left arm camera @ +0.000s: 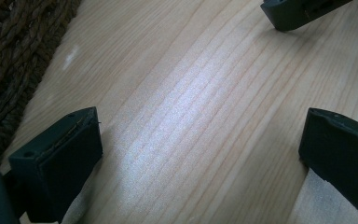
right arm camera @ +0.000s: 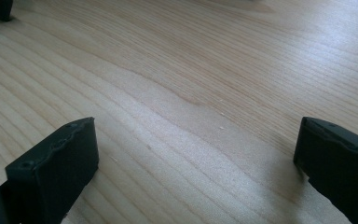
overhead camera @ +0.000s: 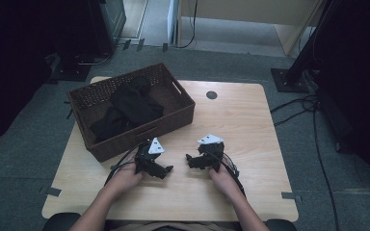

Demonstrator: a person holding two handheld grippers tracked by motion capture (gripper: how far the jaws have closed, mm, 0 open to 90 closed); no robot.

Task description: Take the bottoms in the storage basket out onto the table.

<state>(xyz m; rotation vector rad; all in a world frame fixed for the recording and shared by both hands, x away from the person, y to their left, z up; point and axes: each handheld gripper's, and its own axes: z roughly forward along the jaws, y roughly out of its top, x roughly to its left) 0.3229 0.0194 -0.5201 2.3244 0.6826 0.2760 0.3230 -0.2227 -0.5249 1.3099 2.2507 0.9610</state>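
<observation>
Left tool (left arm camera: pixel 200 154) agape — bare table (left arm camera: pixel 205 93), perhaps basket (left arm camera: pixel 9 70)

Cut off at the left edge of the left gripper view: woven basket (left arm camera: pixel 9 70), only part of its wall visible. Cropped at that view's top right: tip of the right gripper (left arm camera: pixel 298 11). Too dark to make out in the high view: black cloth (overhead camera: pixel 127 108) heaped in the basket, folds and item count unreadable.

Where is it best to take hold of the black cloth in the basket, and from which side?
Probably the raised fold at the top of the black cloth, from above: it lies crumpled inside the basket, whose walls block the sides, and a bunched fold suits two jaws.
</observation>
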